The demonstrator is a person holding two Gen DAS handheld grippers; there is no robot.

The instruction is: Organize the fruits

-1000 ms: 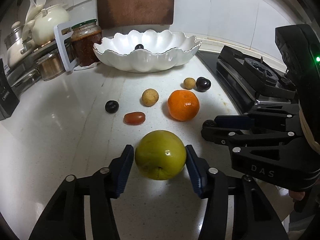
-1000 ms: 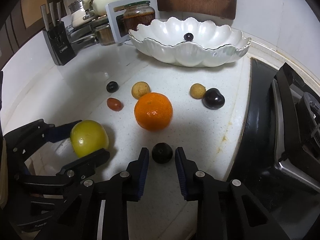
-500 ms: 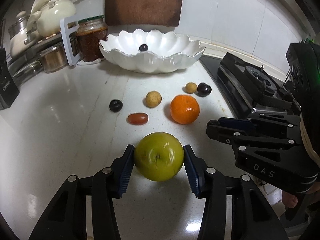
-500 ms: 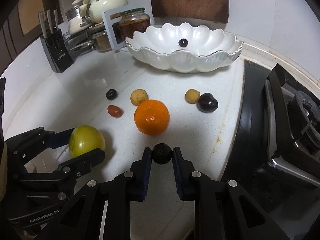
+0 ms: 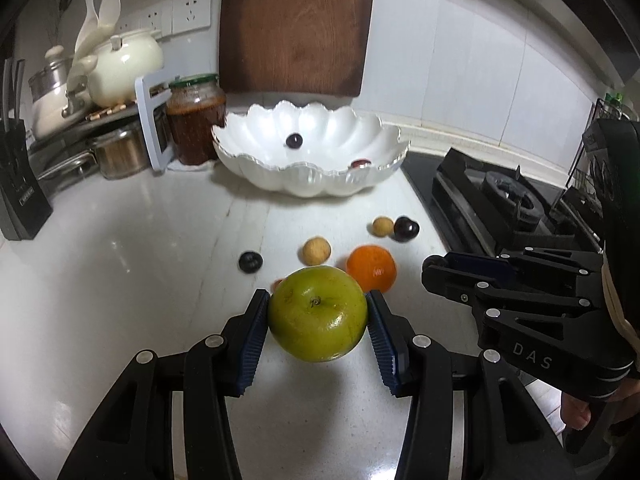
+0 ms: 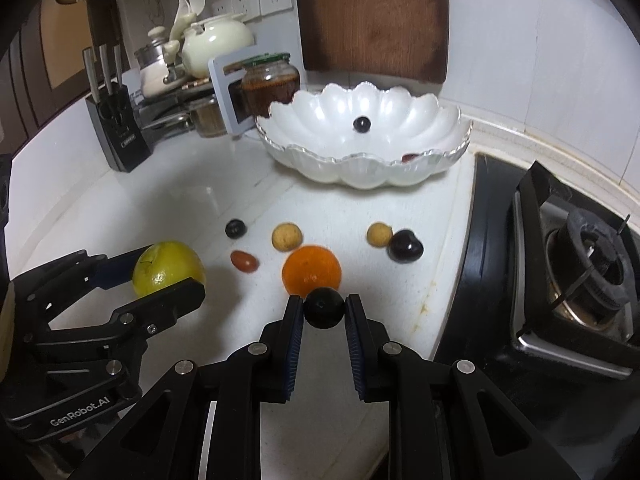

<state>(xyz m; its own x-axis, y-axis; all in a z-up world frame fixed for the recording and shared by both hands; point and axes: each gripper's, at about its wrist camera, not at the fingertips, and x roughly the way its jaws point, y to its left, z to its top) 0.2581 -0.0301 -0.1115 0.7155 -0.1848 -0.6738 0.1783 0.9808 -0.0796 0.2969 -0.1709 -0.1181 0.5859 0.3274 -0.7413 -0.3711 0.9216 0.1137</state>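
The left gripper point(image 5: 318, 322) points forward and downward; its blue ribbed pads point(image 5: 256, 336) press both sides of a green apple point(image 5: 318, 318), held clear of the counter. The right gripper point(image 6: 324, 314) sits alongside at a similar downward pitch, its jaws nearly closed, clamping a small dark round fruit point(image 6: 324, 307) between the pad tips

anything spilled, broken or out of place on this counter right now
Nothing looks broken. The only odd mark is a brownish stain on the white counter beside the stove. Loose fruit, such as the orange, still sits outside the white bowl.
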